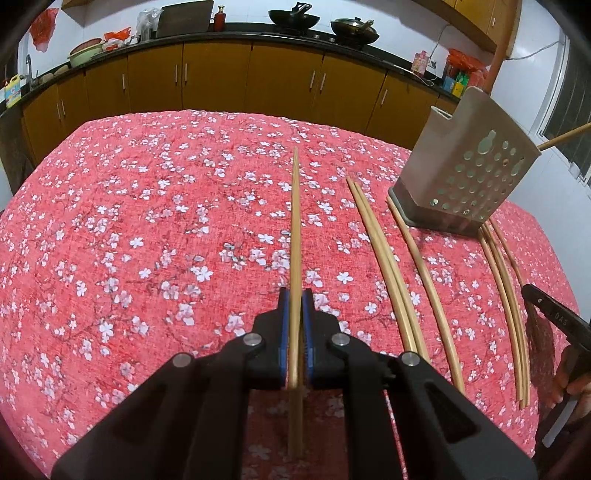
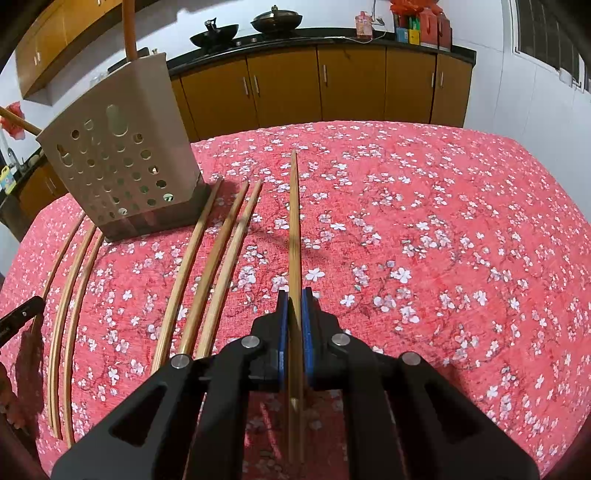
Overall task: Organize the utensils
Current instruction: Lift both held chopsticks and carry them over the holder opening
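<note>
My left gripper point(image 1: 295, 295) is shut on a bamboo chopstick point(image 1: 294, 229) that points forward over the red floral tablecloth. My right gripper point(image 2: 294, 295) is shut on another chopstick point(image 2: 293, 221), also pointing forward. A grey perforated utensil holder point(image 1: 469, 166) stands on the table to the right of the left gripper; it shows in the right wrist view point(image 2: 118, 158) to the left of the right gripper. Several loose chopsticks point(image 1: 388, 258) lie on the cloth around the holder, also seen in the right wrist view point(image 2: 218, 258).
The red floral tablecloth point(image 1: 147, 221) covers the table. Behind it runs a dark counter with yellow cabinets point(image 1: 221, 74), woks point(image 1: 293, 16) and bottles. The other gripper's black edge point(image 1: 554, 317) shows at far right. A wooden stick point(image 1: 565, 138) pokes out beside the holder's top.
</note>
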A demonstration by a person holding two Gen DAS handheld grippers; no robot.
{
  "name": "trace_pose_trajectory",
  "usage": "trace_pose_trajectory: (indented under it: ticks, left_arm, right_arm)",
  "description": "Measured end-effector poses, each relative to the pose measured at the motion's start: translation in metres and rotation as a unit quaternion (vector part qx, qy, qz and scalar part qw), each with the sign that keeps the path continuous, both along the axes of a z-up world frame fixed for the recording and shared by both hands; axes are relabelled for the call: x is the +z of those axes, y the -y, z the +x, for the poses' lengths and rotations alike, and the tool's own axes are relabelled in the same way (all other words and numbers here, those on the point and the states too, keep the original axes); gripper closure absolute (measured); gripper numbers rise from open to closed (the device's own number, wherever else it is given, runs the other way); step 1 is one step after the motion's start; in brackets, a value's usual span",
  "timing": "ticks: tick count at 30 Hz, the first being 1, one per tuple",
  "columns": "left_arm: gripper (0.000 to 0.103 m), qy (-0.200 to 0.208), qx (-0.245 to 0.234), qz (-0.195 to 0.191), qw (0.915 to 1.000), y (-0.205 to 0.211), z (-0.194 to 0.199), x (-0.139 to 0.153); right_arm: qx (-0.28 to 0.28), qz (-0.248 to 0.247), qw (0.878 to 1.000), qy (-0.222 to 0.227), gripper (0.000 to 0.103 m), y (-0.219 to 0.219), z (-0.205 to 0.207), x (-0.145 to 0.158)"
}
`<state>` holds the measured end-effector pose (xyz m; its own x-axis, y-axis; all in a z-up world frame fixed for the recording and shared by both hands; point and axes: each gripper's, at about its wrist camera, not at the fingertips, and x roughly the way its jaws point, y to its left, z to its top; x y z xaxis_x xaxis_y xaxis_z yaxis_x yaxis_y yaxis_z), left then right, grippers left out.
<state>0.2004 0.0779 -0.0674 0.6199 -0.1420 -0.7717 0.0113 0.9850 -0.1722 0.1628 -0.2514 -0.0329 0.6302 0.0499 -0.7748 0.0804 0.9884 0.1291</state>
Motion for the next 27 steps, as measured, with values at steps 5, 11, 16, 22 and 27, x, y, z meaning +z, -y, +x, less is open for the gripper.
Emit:
trace_pose_trajectory:
  ticks: [5, 11, 16, 22, 27]
  left_arm:
    - [0.093, 0.000, 0.000, 0.000, 1.0000, 0.0014, -0.0001, 0.0004]
    - [0.093, 0.000, 0.000, 0.000, 1.0000, 0.0010, -0.0004, 0.0003]
    - [0.093, 0.000, 0.000, -0.002, 1.0000, 0.0003, -0.0004, 0.0006]
    - [0.093, 0.000, 0.000, -0.002, 1.0000, -0.0006, -0.0001, 0.0006]
    - [0.093, 0.000, 0.000, 0.001, 1.0000, -0.0023, 0.0009, 0.0004]
  right_arm:
    - [0.000, 0.002, 1.000, 0.000, 0.094, 0.0004, 0.0001, 0.0003]
    - [0.000, 0.002, 1.000, 0.000, 0.094, 0.0006, 0.0004, 0.0005]
    - [0.000, 0.002, 1.000, -0.001, 0.094, 0.0011, 0.0006, 0.0007]
    - [0.000, 0.002, 1.000, -0.001, 0.094, 0.0017, 0.0009, 0.0005]
    - [-0.001, -0.002, 1.000, -0.001, 0.094, 0.0011, 0.0009, 0.0007]
